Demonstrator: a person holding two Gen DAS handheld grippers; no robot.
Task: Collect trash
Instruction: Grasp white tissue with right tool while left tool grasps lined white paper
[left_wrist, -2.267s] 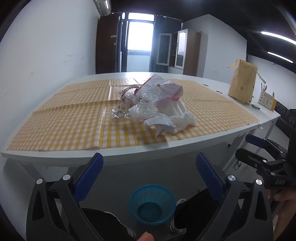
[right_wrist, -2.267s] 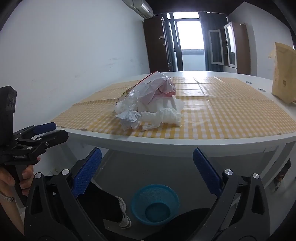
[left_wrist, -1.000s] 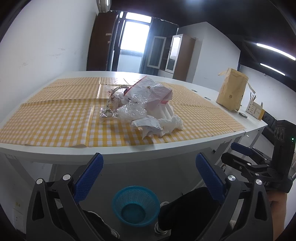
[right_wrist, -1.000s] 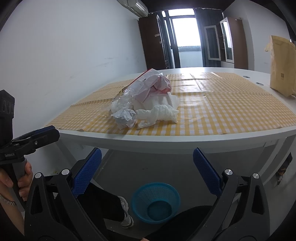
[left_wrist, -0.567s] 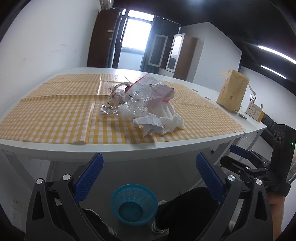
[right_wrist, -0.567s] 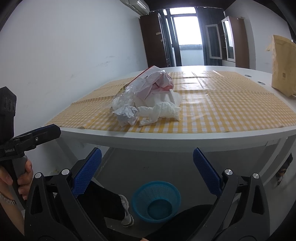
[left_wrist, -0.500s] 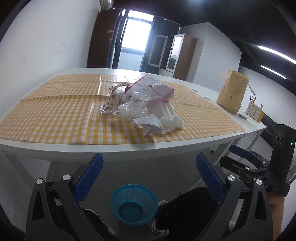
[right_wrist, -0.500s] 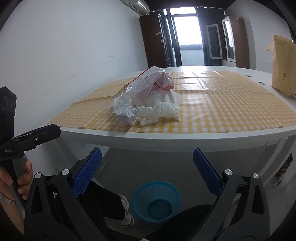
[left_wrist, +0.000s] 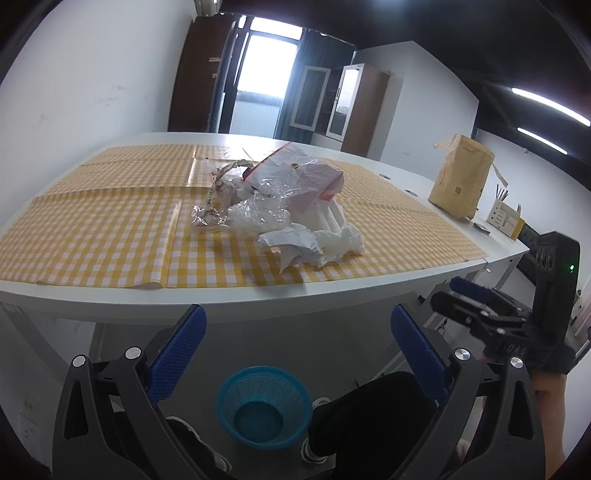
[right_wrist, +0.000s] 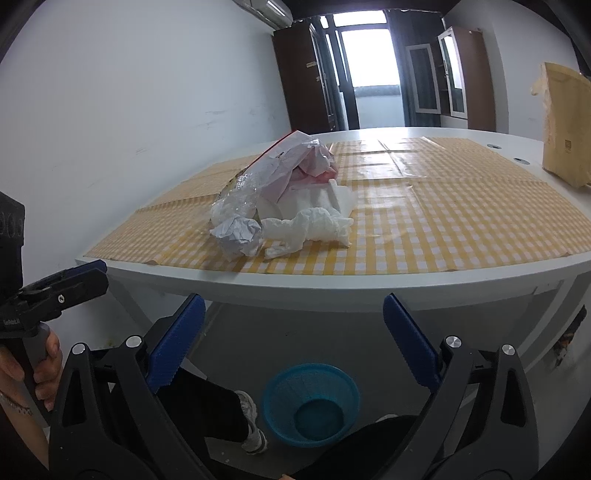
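Observation:
A heap of trash (left_wrist: 284, 206) lies on the yellow checked tablecloth (left_wrist: 110, 229): crumpled paper (left_wrist: 295, 247), clear plastic film (left_wrist: 258, 218), a pink-and-white bag and white tissue (right_wrist: 314, 225). The same heap of trash (right_wrist: 280, 195) shows in the right wrist view. A blue mesh basket (left_wrist: 264, 408) stands on the floor under the table edge; the blue mesh basket (right_wrist: 310, 402) also shows from the right. My left gripper (left_wrist: 295, 350) and right gripper (right_wrist: 291, 336) are both open, empty, held below the table edge, short of the heap.
A brown paper bag (left_wrist: 461, 177) and a pen holder (left_wrist: 506, 221) stand at the table's far right. The white table rim (left_wrist: 258, 291) runs across in front of both grippers. A person's dark trouser legs and shoes sit near the basket. Cabinets and a door are at the back.
Both grippers have drifted slightly nearer the table; the heap looks a little larger. Nothing was taken hold of, and the jaws stayed open.

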